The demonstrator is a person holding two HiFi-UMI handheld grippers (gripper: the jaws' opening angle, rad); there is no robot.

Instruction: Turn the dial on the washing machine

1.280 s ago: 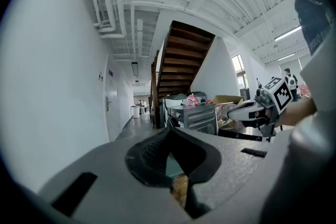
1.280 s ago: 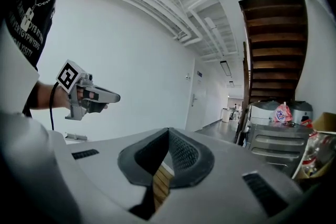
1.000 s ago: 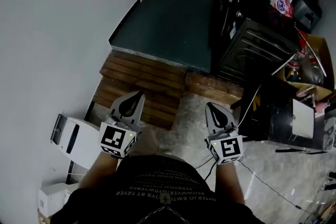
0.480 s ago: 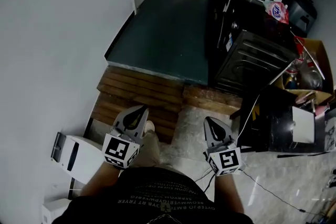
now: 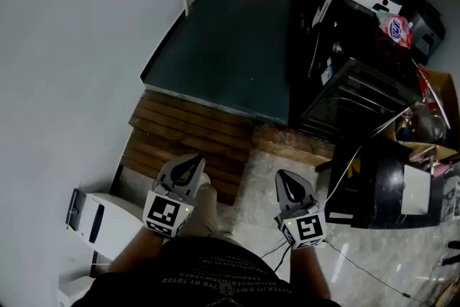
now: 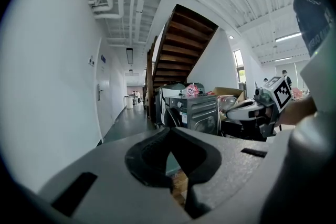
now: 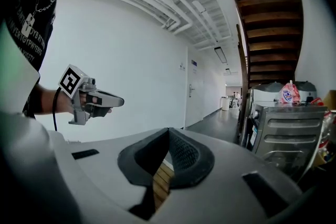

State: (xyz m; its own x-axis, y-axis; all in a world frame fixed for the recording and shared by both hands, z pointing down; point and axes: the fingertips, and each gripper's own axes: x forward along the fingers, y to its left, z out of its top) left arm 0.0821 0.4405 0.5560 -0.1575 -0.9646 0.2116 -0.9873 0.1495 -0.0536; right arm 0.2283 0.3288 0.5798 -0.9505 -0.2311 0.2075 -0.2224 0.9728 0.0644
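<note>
The washing machine, a dark front-loader in a row of appliances, stands ahead to the right; it shows grey in the left gripper view and the right gripper view. A small round dial sits at its top left corner. My left gripper and right gripper are held low in front of the person's body, far short of the machine. Both are shut with nothing between the jaws, as the left gripper and right gripper show in their own views.
Wooden slats lie on the floor just ahead, and a dark green corridor floor runs beyond them. A white wall is on the left with a white box at its foot. Cluttered cartons and cables lie to the right.
The person has stepped forward a little: the slats and the machines sit lower in the head view. Both grippers stay low and shut.
</note>
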